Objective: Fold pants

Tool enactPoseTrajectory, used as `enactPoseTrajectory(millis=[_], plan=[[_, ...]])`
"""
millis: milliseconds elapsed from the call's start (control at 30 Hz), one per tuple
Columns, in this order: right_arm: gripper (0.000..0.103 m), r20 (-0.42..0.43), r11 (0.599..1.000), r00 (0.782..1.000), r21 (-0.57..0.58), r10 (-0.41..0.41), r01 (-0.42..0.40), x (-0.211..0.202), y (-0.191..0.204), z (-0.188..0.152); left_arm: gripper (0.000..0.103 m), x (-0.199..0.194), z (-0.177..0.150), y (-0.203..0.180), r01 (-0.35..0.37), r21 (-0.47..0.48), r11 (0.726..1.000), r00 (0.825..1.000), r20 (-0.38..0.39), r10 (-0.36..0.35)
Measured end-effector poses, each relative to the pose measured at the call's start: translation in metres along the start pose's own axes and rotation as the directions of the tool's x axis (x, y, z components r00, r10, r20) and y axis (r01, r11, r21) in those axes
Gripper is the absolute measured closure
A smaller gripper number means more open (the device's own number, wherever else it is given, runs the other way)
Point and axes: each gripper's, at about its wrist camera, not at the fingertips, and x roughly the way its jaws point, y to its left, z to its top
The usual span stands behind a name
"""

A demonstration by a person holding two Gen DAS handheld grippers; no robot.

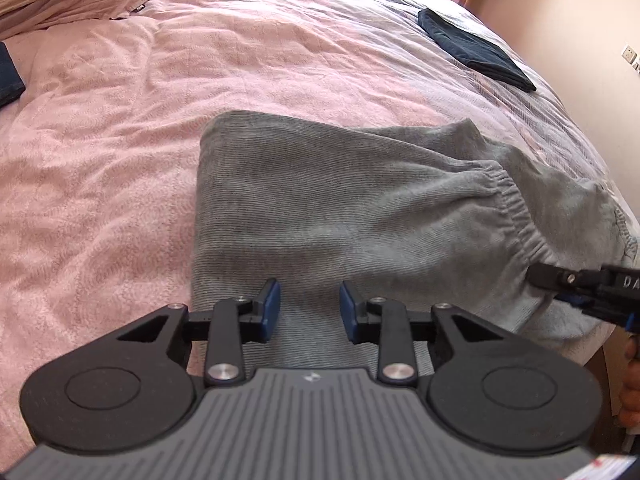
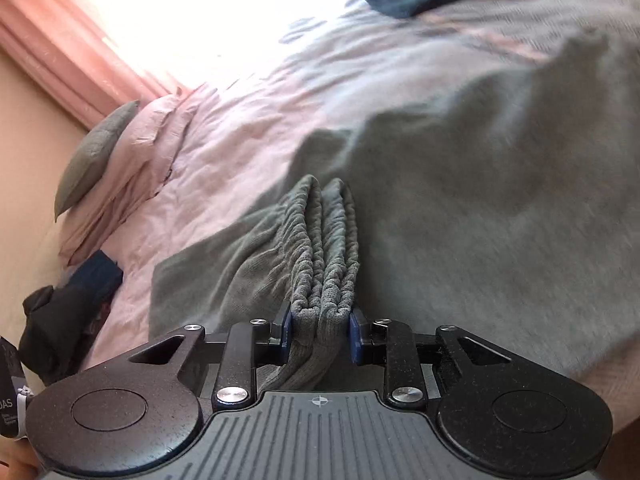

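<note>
The grey ribbed pants lie folded near the right edge of the bed, elastic waistband bunched in 2 gathered layers. The right gripper has its fingers pinched on that waistband; the left gripper hovers over the fabric, fingers partly apart, nothing between them. Open pink bedspread stretches leftward — 1 folded navy garment lies well apart, and 2 pillows are stacked at the head.
</note>
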Motion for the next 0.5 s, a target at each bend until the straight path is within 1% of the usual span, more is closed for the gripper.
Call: enactPoseTrajectory(millis=[33, 100, 167, 233, 267, 300, 333, 400, 433, 467, 500], plan=[[0.079, -0.021, 1.000, 1.000, -0.012, 0.001, -0.001, 0.004, 0.000, -0.001, 0.076, 0.002, -0.001, -0.002, -0.002, 0.006, 1.000, 1.000, -0.006, 0.002], [0.078, -0.042, 0.998, 0.999, -0.047, -0.030, 0.028, 0.012, 0.001, -0.003, 0.076, 0.005, -0.001, -0.004, -0.012, 0.021, 1.000, 1.000, -0.014, 0.012], [0.077, -0.070, 0.998, 0.996, -0.025, -0.056, 0.055, 0.020, -0.004, -0.004, 0.076, 0.005, 0.002, -0.004, -0.012, 0.029, 0.999, 1.000, -0.022, 0.013], [0.073, -0.120, 0.997, 0.990, 0.027, -0.075, 0.079, 0.022, -0.010, -0.001, 0.076, 0.003, 0.007, -0.002, -0.025, 0.040, 0.999, 0.999, -0.033, 0.026], [0.067, -0.134, 0.995, 0.987, 0.032, -0.093, 0.098, 0.020, -0.009, 0.003, 0.077, 0.001, 0.010, -0.001, -0.038, 0.049, 0.998, 0.999, -0.034, 0.040], [0.061, -0.137, 0.991, 0.981, 0.011, -0.134, 0.137, 0.017, -0.004, 0.008, 0.077, -0.002, 0.016, 0.000, -0.052, 0.057, 0.997, 0.998, -0.024, 0.053], [0.060, -0.122, 0.984, 0.976, -0.023, -0.180, 0.179, 0.012, 0.003, 0.012, 0.077, -0.005, 0.021, 0.001, -0.060, 0.063, 0.996, 0.998, -0.008, 0.061], [0.060, -0.019, 0.957, 0.965, -0.133, -0.261, 0.257, 0.000, 0.023, 0.021, 0.077, -0.008, 0.033, 0.002, -0.073, 0.077, 0.994, 0.997, 0.024, 0.071], [0.060, 0.038, 0.940, 0.960, -0.196, -0.279, 0.281, -0.002, 0.034, 0.025, 0.077, -0.007, 0.041, 0.002, -0.078, 0.091, 0.993, 0.996, 0.039, 0.075], [0.060, 0.090, 0.921, 0.959, -0.270, -0.267, 0.282, -0.003, 0.045, 0.026, 0.077, -0.004, 0.047, 0.001, -0.080, 0.105, 0.991, 0.996, 0.049, 0.075], [0.060, 0.124, 0.903, 0.961, -0.332, -0.245, 0.273, 0.001, 0.055, 0.028, 0.078, 0.001, 0.054, -0.001, -0.086, 0.121, 0.989, 0.995, 0.058, 0.079]])
